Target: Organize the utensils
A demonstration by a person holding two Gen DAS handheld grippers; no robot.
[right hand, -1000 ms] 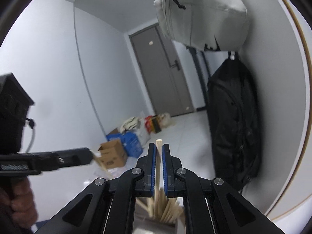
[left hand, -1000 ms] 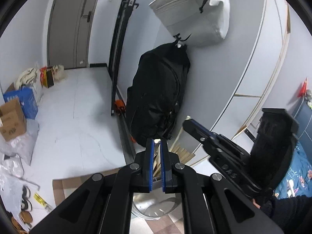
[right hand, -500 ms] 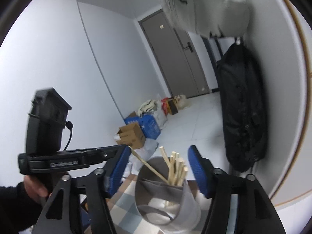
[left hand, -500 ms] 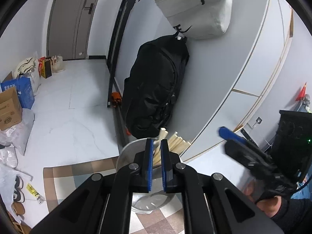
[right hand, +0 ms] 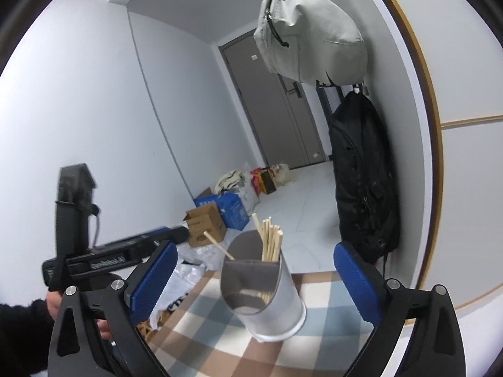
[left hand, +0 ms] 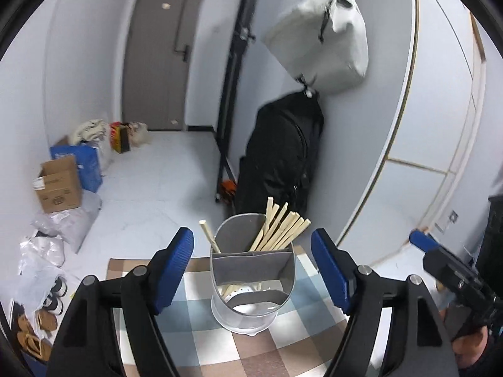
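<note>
Chopsticks (left hand: 279, 229): a bundle stands in the far right compartment of the grey divided utensil holder (left hand: 253, 282), tops fanned against its rim; one lone chopstick (left hand: 210, 235) leans outward from the far left compartment (sorted apart from the bundle, by the look of it); the near compartment holds nothing that can be made out. The holder stands upright on the checked tablecloth (left hand: 201, 330), towards the table's far edge, well in from its corners. Left gripper (left hand: 251, 270): jaws opening, blue pads spread either side of the holder, clear of it, nothing pinched. Right gripper (right hand: 256, 278): likewise opening, wide, empty; holder between its pads, untouched. Judgement: both sticks are released and the holder needs no steadying.
</note>
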